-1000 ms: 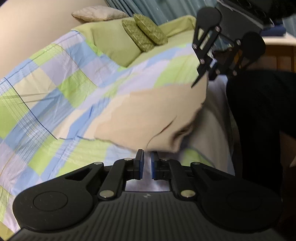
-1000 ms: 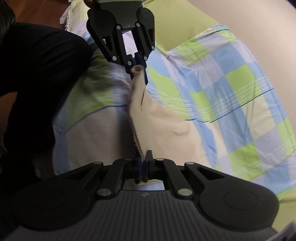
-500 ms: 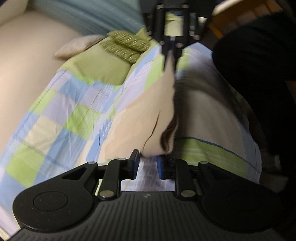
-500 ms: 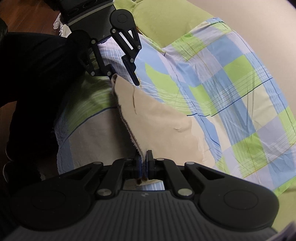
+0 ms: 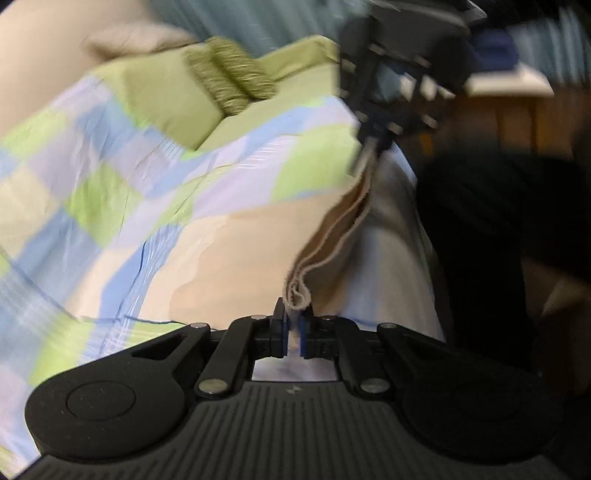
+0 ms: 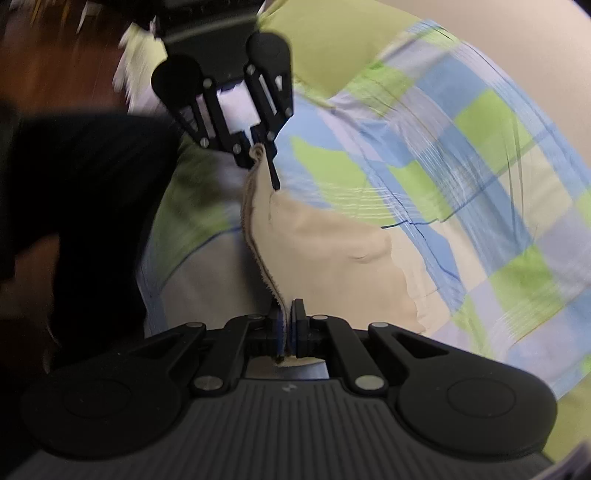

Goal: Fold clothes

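place: home bedroom | evidence: bed with checked quilt (image 5: 155, 206), green pillows (image 5: 229, 81), curtain (image 5: 258, 22)

We find one beige cloth (image 5: 258, 254), folded over on itself so its raw, frayed edges run doubled along one side. That edge is lifted taut between two corners, sagging slightly mid-span; the rest of the cloth (image 6: 332, 251) slopes down onto a checked blue, green and lilac bedspread (image 6: 480, 155), where it lies with shallow wrinkles.
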The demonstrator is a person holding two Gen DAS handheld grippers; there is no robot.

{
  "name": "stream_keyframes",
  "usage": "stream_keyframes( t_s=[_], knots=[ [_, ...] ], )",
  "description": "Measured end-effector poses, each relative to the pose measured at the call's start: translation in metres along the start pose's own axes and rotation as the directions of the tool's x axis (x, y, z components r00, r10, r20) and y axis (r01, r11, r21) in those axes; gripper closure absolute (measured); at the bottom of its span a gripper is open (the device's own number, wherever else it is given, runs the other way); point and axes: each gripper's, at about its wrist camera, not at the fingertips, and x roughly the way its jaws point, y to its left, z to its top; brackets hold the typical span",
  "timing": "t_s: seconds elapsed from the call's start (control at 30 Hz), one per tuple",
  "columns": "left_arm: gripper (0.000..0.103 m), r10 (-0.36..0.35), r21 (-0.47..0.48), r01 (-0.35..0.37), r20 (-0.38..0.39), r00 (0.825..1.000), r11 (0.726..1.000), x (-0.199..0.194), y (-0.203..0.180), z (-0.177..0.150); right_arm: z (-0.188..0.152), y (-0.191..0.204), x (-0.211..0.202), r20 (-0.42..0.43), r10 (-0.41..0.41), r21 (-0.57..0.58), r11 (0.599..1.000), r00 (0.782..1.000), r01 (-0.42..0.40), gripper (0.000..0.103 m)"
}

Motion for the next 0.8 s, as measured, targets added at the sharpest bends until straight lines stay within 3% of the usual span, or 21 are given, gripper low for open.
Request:
stream_keyframes(
  t_s=[0.07, 0.17, 0.23, 0.3, 0.33, 0.4, 0.43, 0.5, 0.53, 0.6, 0.67, 0.73, 0.8],
  knots=[
    [0.1, -0.052, -0.097, 0.052, -0.003, 0.999, 0.994, 0.009, 0.032, 0.006, 0.002, -0.03, 0.005, 0.006, 0.067, 0.099, 0.993, 0.998, -0.067, 0.102],
    [0.1, -0.123, -0.215, 0.117, -0.014, 0.992, 0.97, 0.033, 0.071, 0.003, -0.01, -0.093, 0.023, 0.061, 0.157, 0.313, 0.935, 0.986, -0.168, 0.102],
    [0.1, -0.169, -0.322, 0.156, -0.014, 0.985, 0.934, 0.052, 0.092, -0.007, -0.025, -0.129, 0.038, 0.109, 0.205, 0.454, 0.86, 0.973, -0.232, 0.101],
    [0.1, -0.193, -0.38, 0.178, -0.002, 0.981, 0.908, 0.06, 0.101, -0.016, -0.046, -0.159, 0.057, 0.167, 0.252, 0.589, 0.75, 0.953, -0.301, 0.101],
    [0.1, -0.204, -0.412, 0.19, 0.01, 0.979, 0.891, 0.064, 0.106, -0.021, -0.052, -0.162, 0.062, 0.18, 0.249, 0.613, 0.728, 0.951, -0.307, 0.101],
    [0.1, -0.218, -0.471, 0.212, 0.041, 0.975, 0.856, 0.067, 0.112, -0.031, -0.082, -0.176, 0.081, 0.257, 0.245, 0.717, 0.6, 0.935, -0.355, 0.095],
    [0.1, -0.216, -0.489, 0.216, 0.057, 0.975, 0.845, 0.066, 0.112, -0.035, -0.088, -0.176, 0.082, 0.271, 0.234, 0.734, 0.577, 0.934, -0.358, 0.092],
    [0.099, -0.21, -0.52, 0.224, 0.087, 0.974, 0.824, 0.063, 0.112, -0.043, -0.111, -0.177, 0.08, 0.349, 0.181, 0.788, 0.475, 0.919, -0.392, 0.087],
    [0.099, -0.208, -0.526, 0.227, 0.096, 0.974, 0.82, 0.064, 0.117, -0.044, -0.116, -0.173, 0.076, 0.369, 0.166, 0.796, 0.451, 0.915, -0.403, 0.085],
    [0.099, -0.2, -0.536, 0.229, 0.114, 0.973, 0.812, 0.062, 0.118, -0.049, -0.133, -0.164, 0.066, 0.415, 0.109, 0.824, 0.377, 0.903, -0.424, 0.067],
    [0.099, -0.192, -0.541, 0.226, 0.118, 0.974, 0.81, 0.064, 0.119, -0.048, -0.14, -0.155, 0.06, 0.425, 0.081, 0.836, 0.347, 0.902, -0.425, 0.059],
    [0.099, -0.185, -0.546, 0.222, 0.122, 0.975, 0.808, 0.065, 0.119, -0.047, -0.143, -0.148, 0.056, 0.436, 0.06, 0.842, 0.325, 0.898, -0.431, 0.059],
    [0.099, -0.179, -0.546, 0.216, 0.122, 0.976, 0.809, 0.07, 0.119, -0.042, -0.142, -0.135, 0.05, 0.477, 0.039, 0.831, 0.305, 0.878, -0.465, 0.059]
  ],
)
